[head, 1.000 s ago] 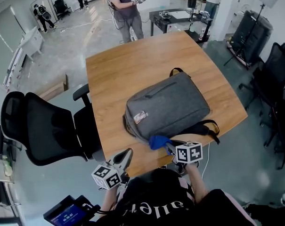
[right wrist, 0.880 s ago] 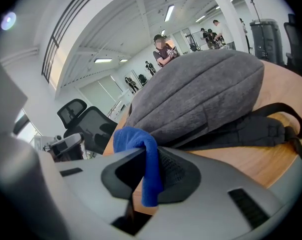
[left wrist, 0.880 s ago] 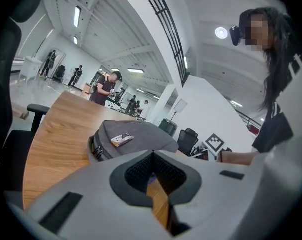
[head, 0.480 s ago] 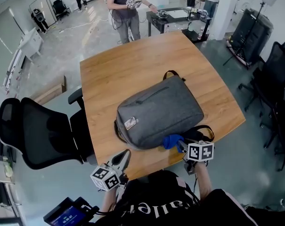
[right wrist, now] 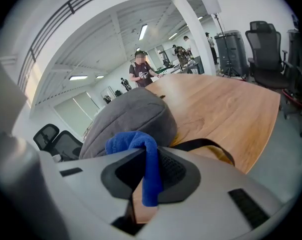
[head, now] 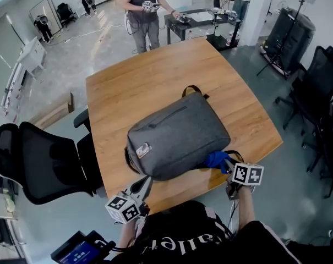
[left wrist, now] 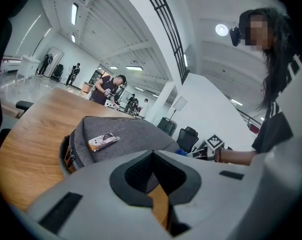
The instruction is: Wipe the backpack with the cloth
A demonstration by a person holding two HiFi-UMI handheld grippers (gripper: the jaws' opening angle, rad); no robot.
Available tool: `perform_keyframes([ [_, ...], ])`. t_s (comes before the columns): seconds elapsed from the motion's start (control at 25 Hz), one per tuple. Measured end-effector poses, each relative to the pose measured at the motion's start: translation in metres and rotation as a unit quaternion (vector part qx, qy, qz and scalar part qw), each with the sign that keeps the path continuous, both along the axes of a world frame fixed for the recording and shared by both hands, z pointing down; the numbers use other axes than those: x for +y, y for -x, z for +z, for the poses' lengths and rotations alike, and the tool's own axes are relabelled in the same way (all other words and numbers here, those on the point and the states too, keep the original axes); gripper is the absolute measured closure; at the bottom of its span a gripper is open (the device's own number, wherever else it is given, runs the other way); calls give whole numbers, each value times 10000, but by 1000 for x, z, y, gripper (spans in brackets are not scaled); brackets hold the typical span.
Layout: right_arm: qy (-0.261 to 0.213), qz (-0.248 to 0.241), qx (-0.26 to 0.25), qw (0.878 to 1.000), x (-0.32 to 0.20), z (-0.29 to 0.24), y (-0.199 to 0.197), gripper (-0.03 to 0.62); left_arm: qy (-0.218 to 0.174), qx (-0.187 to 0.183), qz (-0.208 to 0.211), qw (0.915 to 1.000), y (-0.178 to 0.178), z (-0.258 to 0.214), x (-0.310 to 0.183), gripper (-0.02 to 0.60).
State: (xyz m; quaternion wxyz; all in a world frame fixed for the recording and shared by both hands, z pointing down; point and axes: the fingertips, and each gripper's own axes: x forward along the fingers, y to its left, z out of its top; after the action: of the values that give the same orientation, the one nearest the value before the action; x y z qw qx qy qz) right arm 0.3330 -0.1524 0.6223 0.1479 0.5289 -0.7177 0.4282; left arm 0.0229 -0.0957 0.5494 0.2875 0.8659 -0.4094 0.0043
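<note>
A grey backpack (head: 177, 135) lies flat on the wooden table (head: 138, 81), with its handle at the far end and black straps at the near right corner. My right gripper (head: 228, 166) is shut on a blue cloth (head: 216, 159) and presses it against the backpack's near right edge. In the right gripper view the cloth (right wrist: 137, 143) hangs folded between the jaws of the right gripper (right wrist: 146, 154), just in front of the backpack (right wrist: 128, 115). My left gripper (head: 145, 183) hovers shut and empty at the table's near edge, just short of the backpack (left wrist: 126, 134).
A black office chair (head: 39, 158) stands at the table's left side. More black chairs (head: 320, 87) and a stand are at the right. A person stands by a dark table (head: 202, 20) beyond the far edge. A small screen (head: 78, 252) is at the lower left.
My right gripper has slid the blue cloth to the right along the backpack's near edge, from the left corner to the right corner. The left gripper has stayed put.
</note>
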Motion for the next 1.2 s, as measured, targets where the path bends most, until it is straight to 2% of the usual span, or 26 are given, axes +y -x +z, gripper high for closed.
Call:
perform_keyframes([
  [0.36, -112, 599, 233, 9979, -23, -6, -70, 530, 50, -46, -58, 10000, -4, 3, -13, 580],
  [0.72, -106, 792, 332, 9962, -31, -5, -95, 530, 125, -93, -62, 9999, -5, 5, -15, 580],
  [0.92, -52, 565, 511, 9971, -46, -1, -98, 530, 153, -113, -103, 9998, -2, 8, -13, 581],
  [1.2, -90, -71, 927, 9956, -97, -6, -92, 530, 237, -131, -176, 9995, 2, 11, -11, 580],
])
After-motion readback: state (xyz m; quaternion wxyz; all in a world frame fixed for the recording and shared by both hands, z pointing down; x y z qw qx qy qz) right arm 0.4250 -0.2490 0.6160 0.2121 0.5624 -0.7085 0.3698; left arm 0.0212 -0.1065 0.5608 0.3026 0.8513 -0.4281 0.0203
